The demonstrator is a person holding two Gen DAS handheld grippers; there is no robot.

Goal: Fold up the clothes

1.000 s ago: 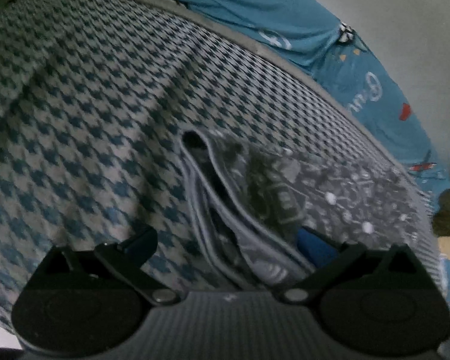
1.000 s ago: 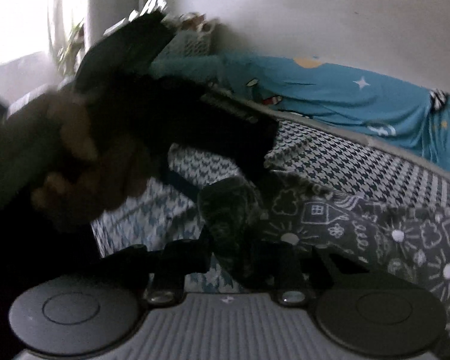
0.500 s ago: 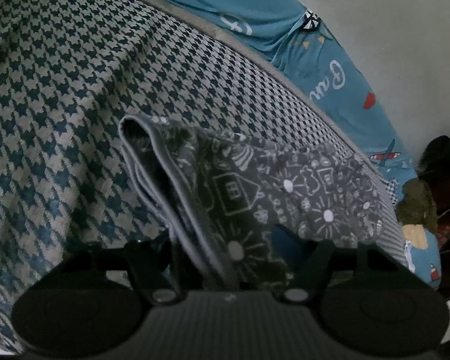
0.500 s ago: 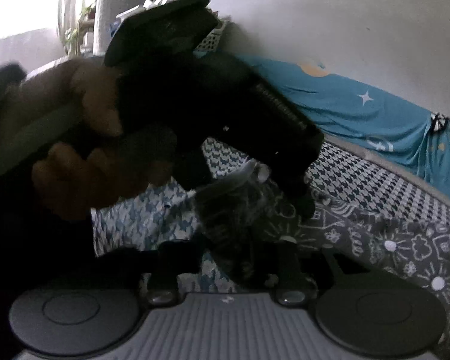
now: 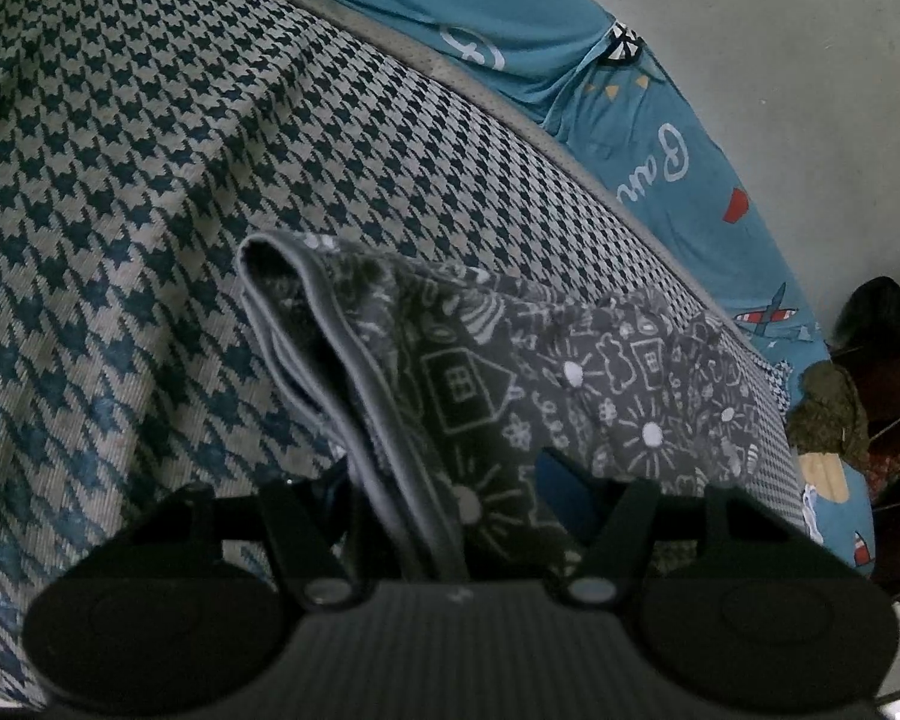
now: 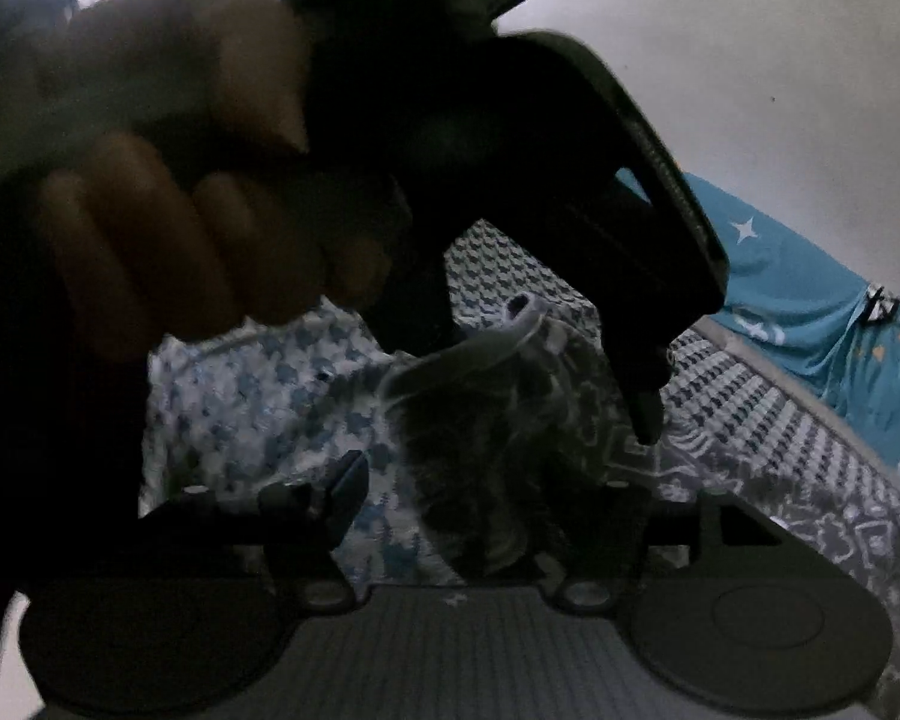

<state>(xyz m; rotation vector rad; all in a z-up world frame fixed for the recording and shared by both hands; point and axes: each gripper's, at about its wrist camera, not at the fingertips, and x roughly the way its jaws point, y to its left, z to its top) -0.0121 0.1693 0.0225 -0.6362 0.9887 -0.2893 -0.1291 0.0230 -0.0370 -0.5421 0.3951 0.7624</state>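
Note:
A dark grey garment (image 5: pixel 570 372) printed with white houses and suns lies on a houndstooth bed cover (image 5: pixel 150 180). Its pale-lined edge (image 5: pixel 306 324) rises in a doubled loop and runs down between the fingers of my left gripper (image 5: pixel 444 486), which is shut on it. In the right wrist view a bunched corner of the garment (image 6: pixel 486 450) sits inside my right gripper (image 6: pixel 486 480). That gripper stands open, with bed cover showing beside its left finger (image 6: pixel 348 480). The left gripper's dark body (image 6: pixel 510 180), held by a hand (image 6: pixel 180 180), hangs close above and touches the cloth.
A blue printed sheet (image 5: pixel 510 18) runs along the far side of the bed against a pale wall (image 5: pixel 780 30). Dark and olive clothes (image 5: pixel 834 408) are heaped at the right end. The hand and the left tool fill the upper left of the right wrist view.
My left gripper has closed in from wide open and taken hold of the garment's edge. The right gripper's left finger has swung outward off the bunched corner. The left tool has come nearer to the right camera.

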